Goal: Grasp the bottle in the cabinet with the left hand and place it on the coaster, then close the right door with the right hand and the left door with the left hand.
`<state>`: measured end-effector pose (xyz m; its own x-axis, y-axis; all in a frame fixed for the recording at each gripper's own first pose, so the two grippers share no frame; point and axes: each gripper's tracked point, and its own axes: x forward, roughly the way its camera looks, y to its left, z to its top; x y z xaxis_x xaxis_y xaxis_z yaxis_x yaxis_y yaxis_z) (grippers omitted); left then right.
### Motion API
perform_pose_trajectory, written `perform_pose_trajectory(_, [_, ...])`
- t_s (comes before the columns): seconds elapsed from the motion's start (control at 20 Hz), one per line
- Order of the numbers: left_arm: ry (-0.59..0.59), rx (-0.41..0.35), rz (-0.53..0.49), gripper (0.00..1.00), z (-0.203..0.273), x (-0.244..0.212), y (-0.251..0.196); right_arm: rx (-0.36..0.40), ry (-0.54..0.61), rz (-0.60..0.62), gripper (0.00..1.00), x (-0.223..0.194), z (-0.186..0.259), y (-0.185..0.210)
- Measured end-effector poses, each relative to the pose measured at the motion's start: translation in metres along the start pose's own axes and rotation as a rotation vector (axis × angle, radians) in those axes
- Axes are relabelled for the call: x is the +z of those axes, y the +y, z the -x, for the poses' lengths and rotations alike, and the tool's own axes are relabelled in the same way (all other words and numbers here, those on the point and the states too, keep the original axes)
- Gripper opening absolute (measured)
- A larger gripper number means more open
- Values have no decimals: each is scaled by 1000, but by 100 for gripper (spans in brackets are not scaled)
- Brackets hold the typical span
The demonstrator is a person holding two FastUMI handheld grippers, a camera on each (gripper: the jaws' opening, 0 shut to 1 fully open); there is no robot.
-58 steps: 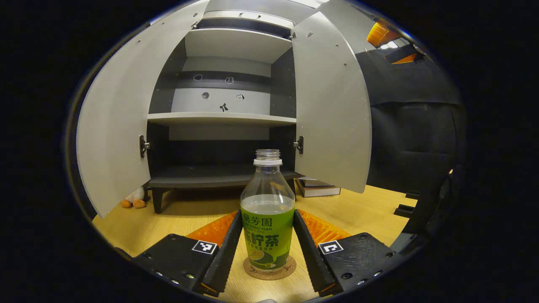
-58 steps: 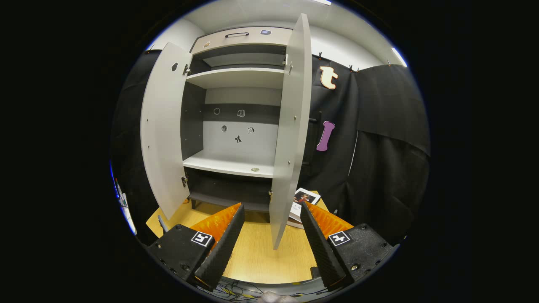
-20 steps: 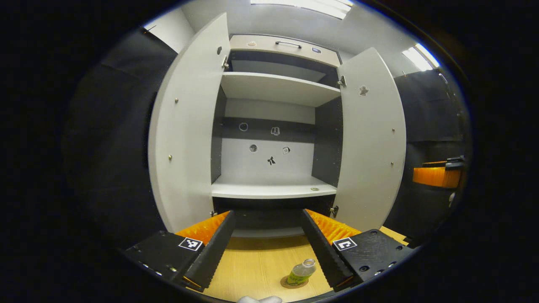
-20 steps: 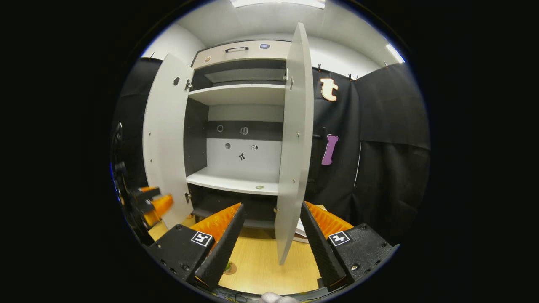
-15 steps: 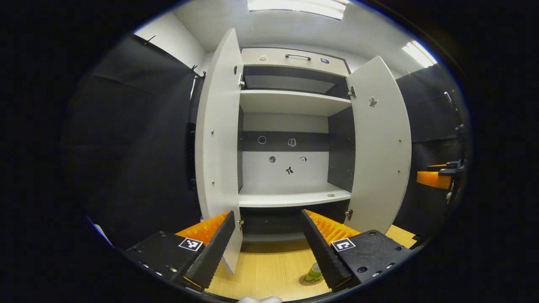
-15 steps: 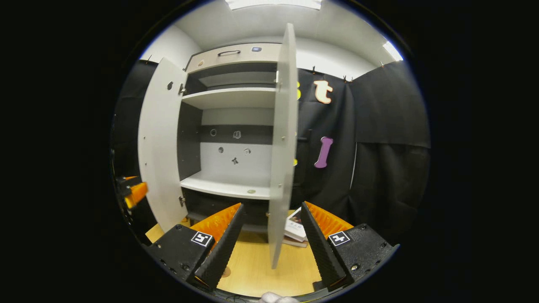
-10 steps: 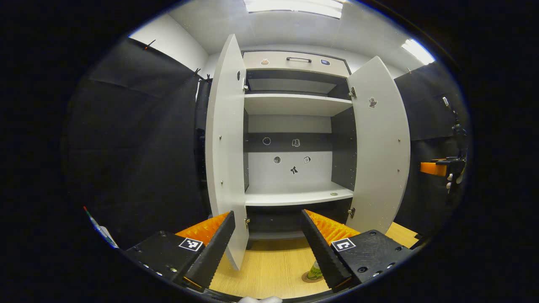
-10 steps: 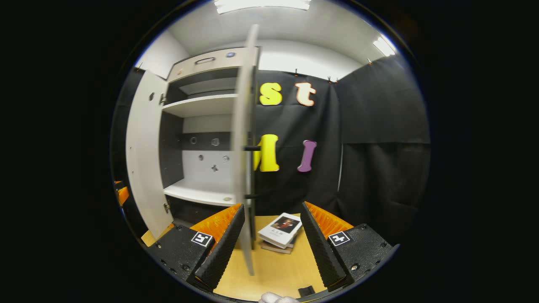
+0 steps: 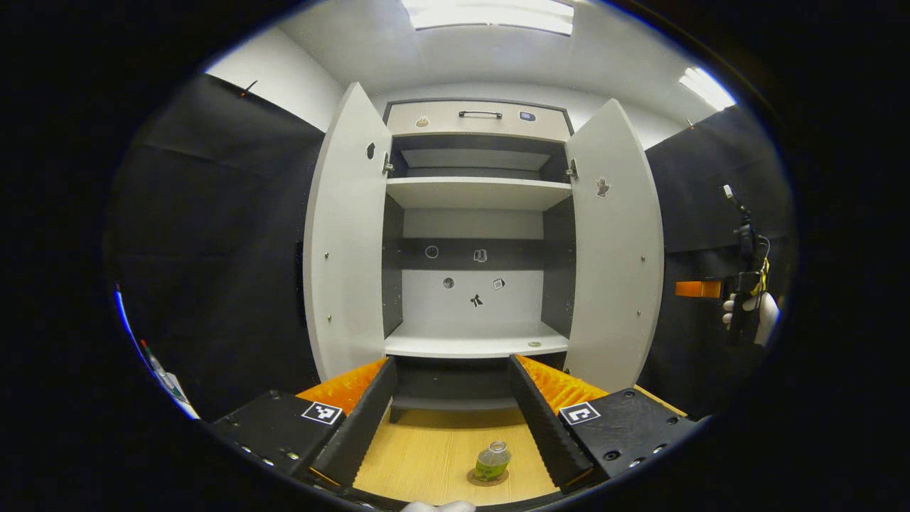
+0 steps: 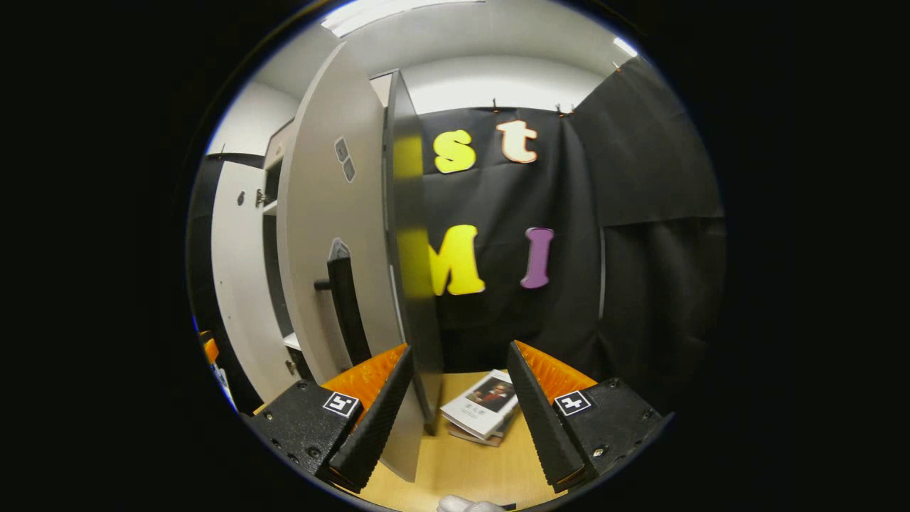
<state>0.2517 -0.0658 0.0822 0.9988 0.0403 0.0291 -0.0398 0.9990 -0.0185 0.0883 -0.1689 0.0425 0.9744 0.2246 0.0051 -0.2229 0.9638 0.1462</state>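
The green-labelled bottle (image 9: 490, 461) stands upright on the round cork coaster (image 9: 488, 477) on the wooden table, low between my left gripper's fingers and well below them. My left gripper (image 9: 449, 419) is open and holds nothing. Beyond it the grey cabinet has its left door (image 9: 345, 249) and right door (image 9: 615, 249) both swung open. In the right gripper view I face the outer side of the right door (image 10: 334, 235) with its black handle (image 10: 348, 313). My right gripper (image 10: 455, 419) is open, the door's lower edge just beside its left finger.
A stack of books (image 10: 483, 409) lies on the table by the cabinet's dark side panel (image 10: 412, 270). The right gripper (image 9: 700, 289), held by a gloved hand (image 9: 746, 313), shows at the far right of the left gripper view. Black cloth walls stand on both sides.
My left gripper has let go of the bottle, risen and drawn back from it. My right gripper has swung rightward around the right door's edge to its outer, handle side.
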Motion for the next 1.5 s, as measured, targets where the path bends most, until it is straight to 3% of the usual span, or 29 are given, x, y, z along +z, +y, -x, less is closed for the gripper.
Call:
perform_pose_trajectory(0.05, [-2,17,2,95,3,1,-6,34,-6,10,82,2,-3,4])
perform_pose_trajectory(0.3, [2,83,-21,95,25,6,-24,221,-21,21,82,14,-22,39])
perform_pose_trajectory(0.4, [5,96,-27,95,27,9,-26,245,-27,65,81,17,-25,41])
perform_pose_trajectory(0.75, [-17,82,-28,95,12,18,-16,276,5,97,81,15,-31,61])
perform_pose_trajectory(1.25, [-17,27,-18,95,-16,19,36,257,-11,98,81,3,-43,156])
perform_pose_trajectory(1.5, [-2,8,-9,95,-23,13,64,304,8,35,81,-8,-52,206])
